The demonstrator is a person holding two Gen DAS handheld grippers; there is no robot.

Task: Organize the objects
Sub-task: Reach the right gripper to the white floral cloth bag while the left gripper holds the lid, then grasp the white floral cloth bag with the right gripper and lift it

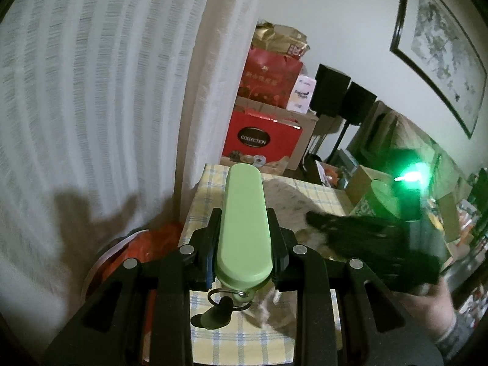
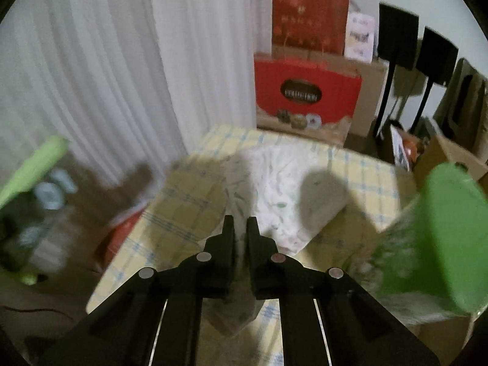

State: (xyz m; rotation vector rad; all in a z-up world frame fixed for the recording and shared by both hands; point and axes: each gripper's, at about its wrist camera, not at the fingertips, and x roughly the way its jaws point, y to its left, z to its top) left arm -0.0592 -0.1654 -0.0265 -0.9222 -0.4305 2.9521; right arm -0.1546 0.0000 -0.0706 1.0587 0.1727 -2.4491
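My left gripper (image 1: 244, 213) is shut on a long pale green case (image 1: 244, 222) with a key ring and tag at its near end, held in the air above the checked tablecloth (image 1: 320, 195). The case also shows blurred at the far left of the right wrist view (image 2: 33, 164). My right gripper (image 2: 240, 224) has its fingers nearly together on a thin crumpled white plastic bag (image 2: 274, 189) that lies on the tablecloth (image 2: 189, 195). The right gripper also appears as a dark blur in the left wrist view (image 1: 366, 244).
A white curtain (image 1: 106, 91) hangs on the left. Red gift bags (image 1: 262, 137) and cardboard boxes are stacked behind the table. A green container (image 2: 442, 238) stands at the right. Black speakers (image 2: 396, 27) stand on stands at the back right. A red item (image 1: 137, 253) lies beside the table.
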